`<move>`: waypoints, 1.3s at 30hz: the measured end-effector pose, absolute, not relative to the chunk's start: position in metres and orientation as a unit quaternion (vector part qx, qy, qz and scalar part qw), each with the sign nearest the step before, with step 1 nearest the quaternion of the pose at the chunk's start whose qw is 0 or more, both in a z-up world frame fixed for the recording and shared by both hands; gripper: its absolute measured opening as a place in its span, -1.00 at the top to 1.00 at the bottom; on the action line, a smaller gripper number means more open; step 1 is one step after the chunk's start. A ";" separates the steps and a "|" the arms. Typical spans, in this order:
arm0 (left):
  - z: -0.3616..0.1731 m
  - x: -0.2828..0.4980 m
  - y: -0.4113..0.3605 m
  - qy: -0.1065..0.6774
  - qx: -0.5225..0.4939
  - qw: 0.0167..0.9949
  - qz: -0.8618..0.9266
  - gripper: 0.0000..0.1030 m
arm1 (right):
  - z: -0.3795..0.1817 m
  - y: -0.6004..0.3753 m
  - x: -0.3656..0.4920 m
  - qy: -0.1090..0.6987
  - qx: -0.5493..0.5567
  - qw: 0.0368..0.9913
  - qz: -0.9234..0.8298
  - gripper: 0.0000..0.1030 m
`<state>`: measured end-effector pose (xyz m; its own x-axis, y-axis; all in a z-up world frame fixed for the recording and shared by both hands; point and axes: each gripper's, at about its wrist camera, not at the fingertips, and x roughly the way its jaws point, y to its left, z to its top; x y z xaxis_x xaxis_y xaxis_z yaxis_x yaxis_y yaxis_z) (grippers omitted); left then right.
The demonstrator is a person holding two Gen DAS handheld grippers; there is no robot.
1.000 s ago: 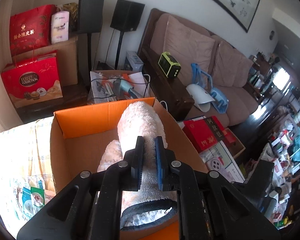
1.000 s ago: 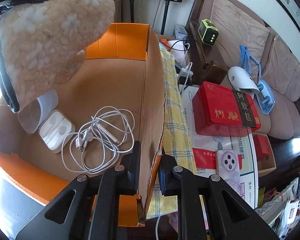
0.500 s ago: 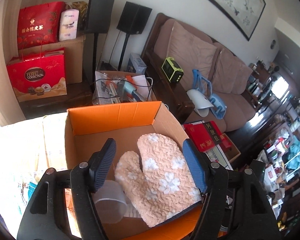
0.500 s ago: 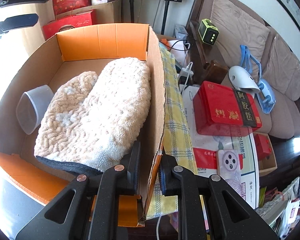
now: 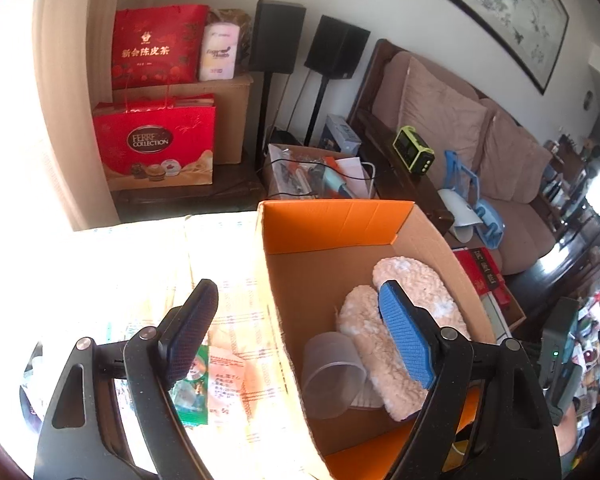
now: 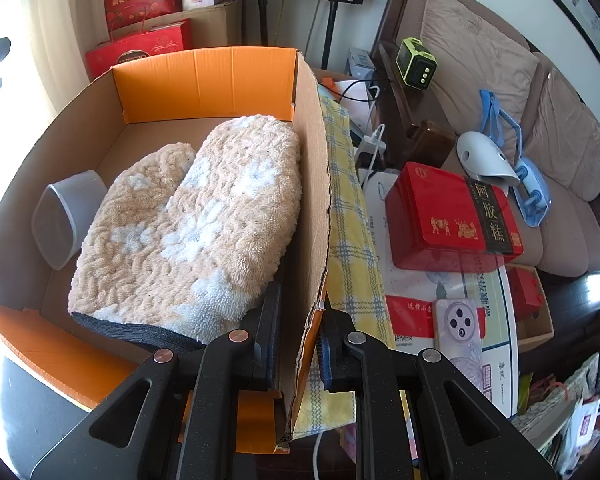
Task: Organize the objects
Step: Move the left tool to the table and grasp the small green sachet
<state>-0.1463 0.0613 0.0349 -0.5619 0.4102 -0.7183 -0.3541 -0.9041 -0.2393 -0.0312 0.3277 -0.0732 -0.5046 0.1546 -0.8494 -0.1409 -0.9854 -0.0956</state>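
A fluffy beige oven mitt (image 6: 196, 224) with pale flower marks lies flat inside the orange-lined cardboard box (image 6: 204, 76); it also shows in the left wrist view (image 5: 412, 308). A clear plastic cup (image 6: 66, 216) lies on its side beside the mitt, seen too in the left wrist view (image 5: 334, 372). My left gripper (image 5: 296, 336) is open and empty, above the box's left wall (image 5: 276, 320). My right gripper (image 6: 298, 340) is shut on the box's right wall (image 6: 312, 200) near its front corner.
A yellow checked cloth (image 6: 348, 216) covers the table right of the box. A red tin (image 6: 448, 216) and a phone (image 6: 458, 332) lie further right. Small packets (image 5: 204, 384) lie on the table left of the box. Sofa, speakers and red gift bags stand behind.
My left gripper opened and let the mitt drop into the box, over the earphones and case, then drew back to the left. My right gripper has kept its hold on the box wall.
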 end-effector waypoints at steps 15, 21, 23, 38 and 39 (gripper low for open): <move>-0.022 -0.138 -0.031 -0.045 -0.456 0.121 0.881 -0.57 | -0.073 0.328 -0.031 -0.007 -0.490 0.086 0.868 0.69; -0.039 -0.136 -0.058 -0.051 -0.465 0.090 0.879 -0.57 | -0.072 0.328 -0.031 -0.009 -0.490 0.088 0.867 0.69; -0.044 -0.136 -0.066 -0.048 -0.467 0.078 0.880 -0.57 | -0.071 0.328 -0.031 -0.009 -0.489 0.089 0.868 0.70; -0.082 -0.143 -0.060 -0.081 -0.502 0.114 0.854 -0.50 | -0.071 0.328 -0.033 -0.009 -0.489 0.090 0.868 0.73; -0.082 -0.144 -0.055 -0.079 -0.502 0.120 0.853 -0.47 | -0.071 0.328 -0.033 -0.009 -0.489 0.090 0.868 0.73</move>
<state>-0.1436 -0.0547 -0.0819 -0.4671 0.2842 -0.8373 -0.1265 -0.9587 -0.2548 -0.0327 0.3280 -0.0711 -0.5058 0.1651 -0.8467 -0.1473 -0.9836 -0.1038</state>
